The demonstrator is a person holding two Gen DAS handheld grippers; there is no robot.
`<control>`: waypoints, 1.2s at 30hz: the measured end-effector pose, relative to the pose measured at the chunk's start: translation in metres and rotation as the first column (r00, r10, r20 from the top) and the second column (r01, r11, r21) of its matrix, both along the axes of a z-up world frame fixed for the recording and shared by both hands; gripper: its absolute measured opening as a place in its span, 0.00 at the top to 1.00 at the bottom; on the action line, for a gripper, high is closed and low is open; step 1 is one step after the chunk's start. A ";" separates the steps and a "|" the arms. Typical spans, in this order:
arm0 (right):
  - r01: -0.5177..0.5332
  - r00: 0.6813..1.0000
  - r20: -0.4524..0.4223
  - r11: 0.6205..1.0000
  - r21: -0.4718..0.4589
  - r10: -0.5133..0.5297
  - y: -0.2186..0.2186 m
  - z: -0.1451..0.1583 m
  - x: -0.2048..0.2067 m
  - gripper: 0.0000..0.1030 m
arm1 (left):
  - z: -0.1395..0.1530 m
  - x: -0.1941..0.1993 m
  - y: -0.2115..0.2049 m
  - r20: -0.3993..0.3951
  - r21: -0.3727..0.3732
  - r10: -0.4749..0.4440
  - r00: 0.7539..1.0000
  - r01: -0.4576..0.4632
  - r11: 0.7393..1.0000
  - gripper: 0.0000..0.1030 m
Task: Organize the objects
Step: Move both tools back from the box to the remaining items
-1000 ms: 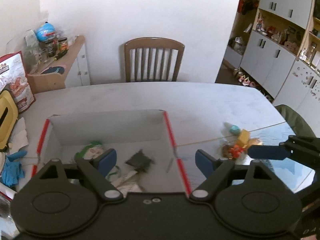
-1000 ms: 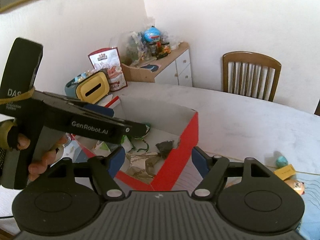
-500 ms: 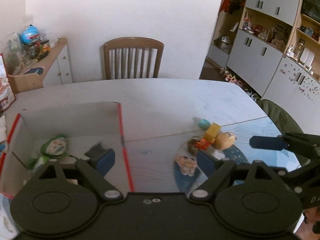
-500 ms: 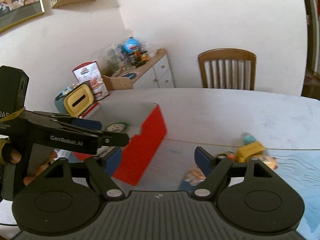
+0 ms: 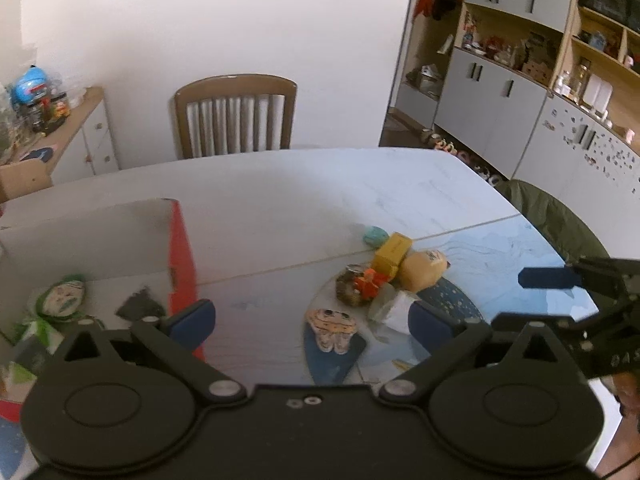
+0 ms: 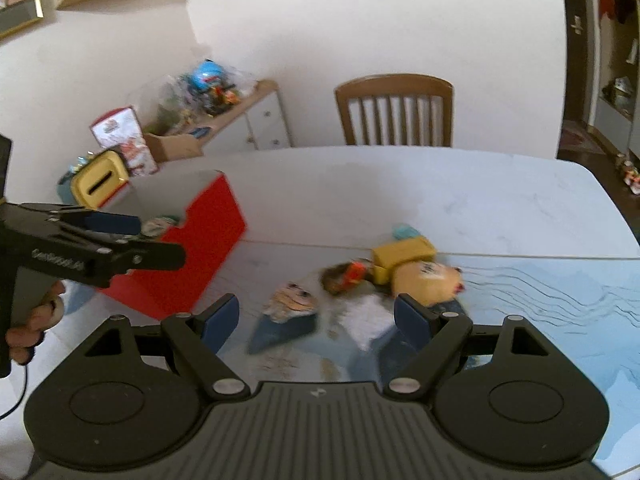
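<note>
Both claws swung from red box (image 5: 182, 256) to toy pile (image 5: 384, 276), two claws open

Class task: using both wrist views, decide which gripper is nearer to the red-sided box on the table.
Left. The left gripper hangs beside the red-sided box, one finger overlapping its red wall. The right gripper is further off, over the toy pile.

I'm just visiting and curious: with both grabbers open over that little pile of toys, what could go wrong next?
The toys lie packed together, touching, so the right gripper might pinch two at once or knock the yellow box aside. The left gripper hovers close by; the two could bump.
</note>
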State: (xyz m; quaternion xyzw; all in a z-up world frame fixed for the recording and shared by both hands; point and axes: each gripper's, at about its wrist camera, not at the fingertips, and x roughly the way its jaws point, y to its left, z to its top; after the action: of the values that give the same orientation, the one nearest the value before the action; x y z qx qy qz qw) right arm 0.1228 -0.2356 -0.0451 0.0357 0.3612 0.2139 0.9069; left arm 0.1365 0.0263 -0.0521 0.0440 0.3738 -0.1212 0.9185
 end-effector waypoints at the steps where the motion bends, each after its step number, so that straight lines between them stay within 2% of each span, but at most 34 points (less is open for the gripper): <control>1: 0.004 1.000 -0.006 1.000 -0.007 -0.004 -0.003 -0.004 0.002 0.18 | -0.005 0.001 -0.004 -0.003 -0.002 -0.007 1.000 0.007 1.000 0.01; 6: 0.014 0.999 -0.052 1.000 -0.017 -0.015 -0.015 -0.025 0.015 0.18 | -0.028 0.008 -0.020 -0.027 -0.001 -0.024 0.999 0.024 1.000 0.01; 11: 0.018 0.995 -0.095 1.000 -0.010 -0.019 -0.020 -0.042 0.030 0.18 | -0.052 0.016 -0.034 -0.035 0.039 -0.035 0.999 0.036 0.999 0.01; 16: -0.045 0.994 -0.105 0.997 -0.062 0.038 -0.015 -0.056 0.042 0.18 | -0.074 0.025 -0.039 -0.051 0.058 -0.030 0.998 0.033 0.998 0.01; 19: -0.080 0.993 -0.094 0.992 -0.100 0.071 -0.011 -0.065 0.046 0.18 | -0.081 0.032 -0.036 -0.069 0.039 -0.013 0.998 0.016 0.999 0.01; 30: -0.177 0.984 -0.039 0.963 -0.203 0.173 0.010 -0.091 0.060 0.18 | -0.108 0.052 -0.040 -0.074 0.093 -0.011 0.997 0.018 0.995 0.01; 36: -0.215 0.976 -0.036 0.947 -0.238 0.213 0.022 -0.104 0.067 0.20 | -0.117 0.061 -0.039 -0.091 0.080 -0.008 0.996 0.016 0.997 0.07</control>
State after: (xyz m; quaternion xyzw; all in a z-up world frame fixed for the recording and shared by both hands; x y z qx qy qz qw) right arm 0.1900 -0.2133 -0.1488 -0.1128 0.3905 0.2657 0.8742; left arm 0.1977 -0.0126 -0.1694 0.0777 0.4193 -0.1134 0.8974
